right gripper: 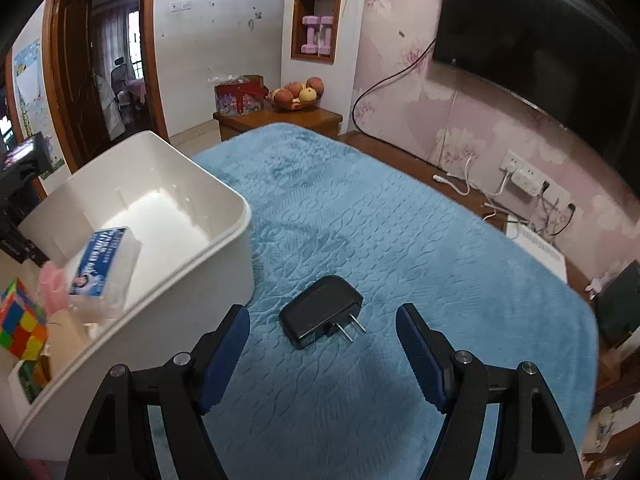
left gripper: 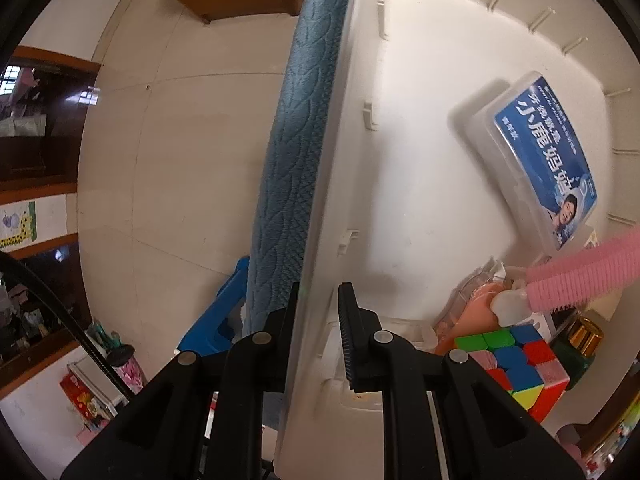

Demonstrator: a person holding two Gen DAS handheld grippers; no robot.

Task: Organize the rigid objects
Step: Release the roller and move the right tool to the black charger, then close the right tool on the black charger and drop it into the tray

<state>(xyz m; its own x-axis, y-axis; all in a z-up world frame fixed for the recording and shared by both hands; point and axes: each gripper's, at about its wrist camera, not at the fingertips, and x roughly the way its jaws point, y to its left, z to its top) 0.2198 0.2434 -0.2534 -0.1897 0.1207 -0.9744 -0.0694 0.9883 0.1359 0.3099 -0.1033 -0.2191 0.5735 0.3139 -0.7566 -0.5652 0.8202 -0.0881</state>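
Note:
A white plastic bin (left gripper: 348, 152) stands on the blue blanket (right gripper: 400, 240). My left gripper (left gripper: 320, 294) is shut on its side wall, one finger outside and one inside. Inside lie a clear box with a blue label (left gripper: 540, 152), a colour cube (left gripper: 516, 364), a pink brush (left gripper: 580, 276), an orange bottle (left gripper: 476, 312) and a gold-capped green bottle (left gripper: 580, 344). A black plug charger (right gripper: 312, 314) lies flat on the blanket beside the bin (right gripper: 192, 280), prongs toward me. My right gripper (right gripper: 322, 311) hovers over it, open, a finger on each side and neither touching.
Beyond the blanket's far end a wooden cabinet (right gripper: 280, 120) carries a fruit bowl (right gripper: 296, 96) and a gift box. A wall TV (right gripper: 540, 40), sockets and cables (right gripper: 524, 180) are to the right. A blue stool (left gripper: 216, 320) stands on the floor below the blanket's edge.

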